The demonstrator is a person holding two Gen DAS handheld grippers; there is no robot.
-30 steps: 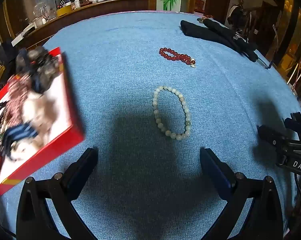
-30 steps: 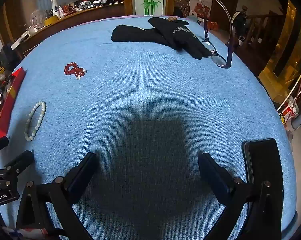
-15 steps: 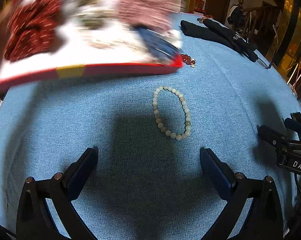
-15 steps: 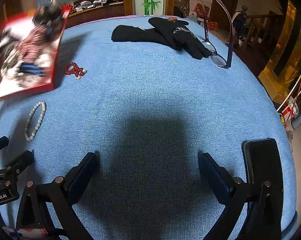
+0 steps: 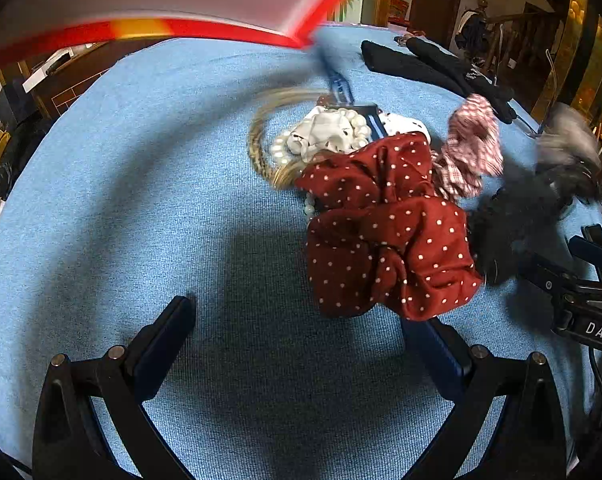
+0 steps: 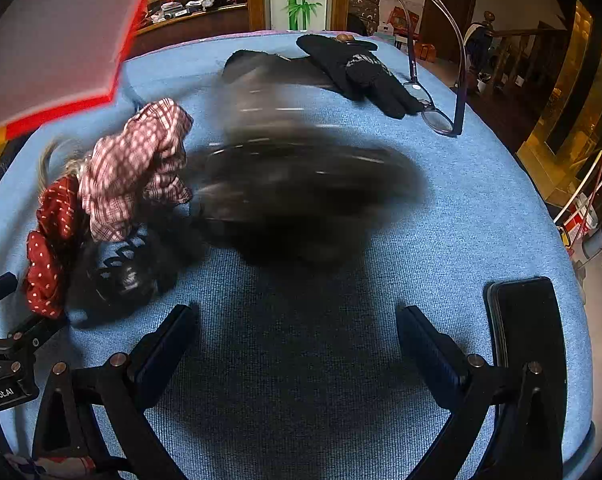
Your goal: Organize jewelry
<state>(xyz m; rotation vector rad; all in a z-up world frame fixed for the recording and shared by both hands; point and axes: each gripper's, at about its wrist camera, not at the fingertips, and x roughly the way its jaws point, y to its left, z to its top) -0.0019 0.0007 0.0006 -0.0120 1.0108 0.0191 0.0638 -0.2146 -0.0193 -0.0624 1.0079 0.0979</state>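
One dark furry item (image 6: 301,200) blurred; red-edged box (image 5: 161,28) cropped.

I have both wrist cameras low over the blue table (image 5: 113,208), each looking forward between its own open jaws, the left one close on the red polka-dot scrunchie (image 5: 385,236) and the right one beside it, sharing that scrunchie, the pink checked scrunchie (image 6: 137,164) and black gloves (image 6: 357,68).

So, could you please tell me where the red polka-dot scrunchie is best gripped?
Grip the red polka-dot scrunchie on its puffy near fold, coming from above on the left gripper side. That edge lies clear on the blue cloth; its far side overlaps the pearls.
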